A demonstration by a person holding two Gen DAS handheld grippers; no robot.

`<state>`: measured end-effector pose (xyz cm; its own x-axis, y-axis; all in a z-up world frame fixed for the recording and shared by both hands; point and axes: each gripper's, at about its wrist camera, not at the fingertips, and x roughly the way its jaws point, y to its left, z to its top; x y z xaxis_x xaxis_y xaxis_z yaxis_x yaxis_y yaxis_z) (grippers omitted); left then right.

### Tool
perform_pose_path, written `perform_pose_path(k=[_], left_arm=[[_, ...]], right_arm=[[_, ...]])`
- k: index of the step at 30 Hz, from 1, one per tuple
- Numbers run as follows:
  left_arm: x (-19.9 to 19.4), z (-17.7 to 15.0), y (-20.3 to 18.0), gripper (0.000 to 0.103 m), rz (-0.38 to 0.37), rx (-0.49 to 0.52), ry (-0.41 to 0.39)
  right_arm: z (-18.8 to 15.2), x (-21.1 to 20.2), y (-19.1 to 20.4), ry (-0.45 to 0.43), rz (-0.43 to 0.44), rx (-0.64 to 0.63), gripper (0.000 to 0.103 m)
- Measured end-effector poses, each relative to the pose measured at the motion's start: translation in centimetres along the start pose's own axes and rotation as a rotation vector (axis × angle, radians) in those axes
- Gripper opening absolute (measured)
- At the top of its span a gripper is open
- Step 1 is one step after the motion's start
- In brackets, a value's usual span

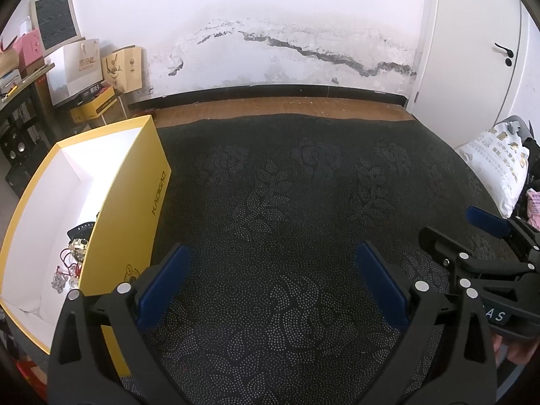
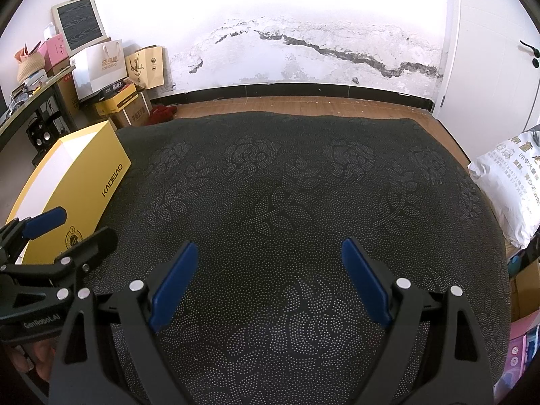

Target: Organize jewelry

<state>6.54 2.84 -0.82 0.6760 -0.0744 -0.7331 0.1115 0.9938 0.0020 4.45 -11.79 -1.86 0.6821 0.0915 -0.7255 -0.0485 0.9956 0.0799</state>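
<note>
Left gripper (image 1: 271, 270): jaws spread wide, nothing between the blue pads, hovering over the dark cloth just beside the yellow box.

Right gripper (image 2: 270, 270): jaws likewise wide apart, empty, over the middle of the cloth; seen from the left wrist view at the right edge, also parted.

Jewelry (image 1: 69, 263): piled in the near corner of the box interior — red cord, silvery pieces, a dark strap-like item; finer detail too small to tell.

Yellow box (image 1: 135, 202): open-topped, white inside, standing on the left part of the cloth, lettering "KADIGAO" on the side facing the grippers.

Dark cloth (image 1: 287, 185): black, dotted floral pattern, spread across the work surface under both grippers.

White printed bag (image 2: 506, 182): lying at the right edge of the cloth.

Wall (image 1: 270, 33): white, with a dark jagged crack of peeled paint running above the black skirting.

Paper bags (image 2: 101, 67): white and tan — stacked with cartons in the far left corner, well apart from the grippers.

Door (image 1: 489, 50): white, black handle, at far right.
</note>
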Motion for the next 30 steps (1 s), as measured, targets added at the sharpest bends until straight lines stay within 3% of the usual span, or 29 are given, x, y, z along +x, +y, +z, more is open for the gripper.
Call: perform_pose_path(k=[30], left_arm=[[0.11, 0.38, -0.01, 0.097, -0.039, -0.033, 0.005]], right_arm=[[0.01, -0.02, 0.07, 0.001, 0.003, -0.002, 0.085]])
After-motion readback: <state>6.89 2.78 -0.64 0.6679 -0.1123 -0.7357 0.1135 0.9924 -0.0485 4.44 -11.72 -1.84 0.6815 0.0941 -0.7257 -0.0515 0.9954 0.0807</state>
